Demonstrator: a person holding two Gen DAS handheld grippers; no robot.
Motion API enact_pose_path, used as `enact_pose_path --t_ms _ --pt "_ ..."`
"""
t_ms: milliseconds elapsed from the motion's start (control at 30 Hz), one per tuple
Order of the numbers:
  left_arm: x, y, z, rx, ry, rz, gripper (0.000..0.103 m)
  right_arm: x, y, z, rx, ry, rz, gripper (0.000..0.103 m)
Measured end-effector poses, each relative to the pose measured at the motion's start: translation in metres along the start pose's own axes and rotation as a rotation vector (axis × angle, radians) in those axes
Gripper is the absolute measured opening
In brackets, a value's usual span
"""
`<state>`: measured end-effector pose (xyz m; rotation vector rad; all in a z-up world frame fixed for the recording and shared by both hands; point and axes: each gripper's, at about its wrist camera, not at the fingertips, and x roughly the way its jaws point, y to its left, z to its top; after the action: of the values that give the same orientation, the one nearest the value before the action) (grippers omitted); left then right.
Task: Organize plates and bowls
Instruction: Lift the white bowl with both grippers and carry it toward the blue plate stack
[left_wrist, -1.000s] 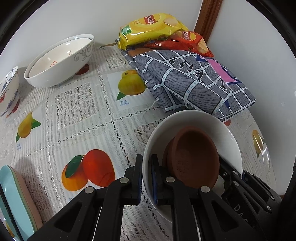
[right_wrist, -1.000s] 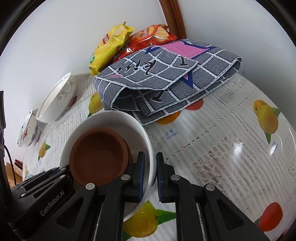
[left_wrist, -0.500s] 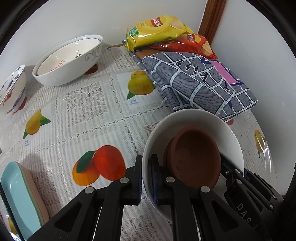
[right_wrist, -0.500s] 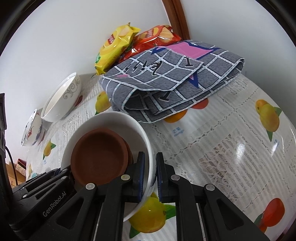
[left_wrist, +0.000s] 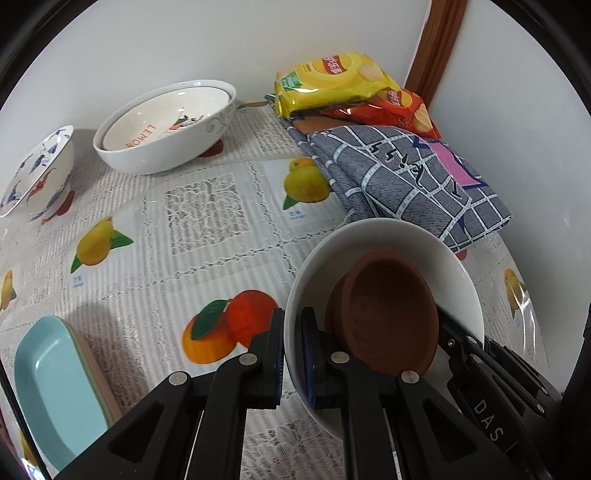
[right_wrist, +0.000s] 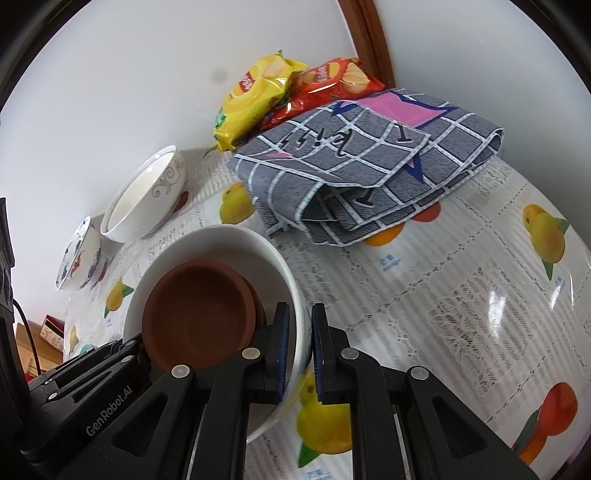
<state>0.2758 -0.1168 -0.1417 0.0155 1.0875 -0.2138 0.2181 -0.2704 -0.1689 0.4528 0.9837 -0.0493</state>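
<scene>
While clamped between both pairs of jaws, white bowl (left_wrist: 384, 236) rim, left gripper (left_wrist: 292, 354) and right gripper (right_wrist: 300, 350) on opposite sides.

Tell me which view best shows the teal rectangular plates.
The left wrist view. The stacked teal plates lie at lower left, rim and inside plainly visible. In the right wrist view only a teal sliver shows behind the left tool's body.

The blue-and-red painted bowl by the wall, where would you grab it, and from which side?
Pinch the rim of the painted bowl from above, one finger inside, one outside. Its thin wall flares open upward. The side facing the open tablecloth seems freest; the wall stands behind it.
</scene>
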Motion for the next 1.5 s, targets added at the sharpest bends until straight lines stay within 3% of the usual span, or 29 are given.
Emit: enact_pose_path --t_ms 1500 --pt "-0.066 0.072 -0.029 -0.110 -0.071 0.049 0.010 -0.030 0.072 -0.025 -0.067 -0.025 0.101 0.011"
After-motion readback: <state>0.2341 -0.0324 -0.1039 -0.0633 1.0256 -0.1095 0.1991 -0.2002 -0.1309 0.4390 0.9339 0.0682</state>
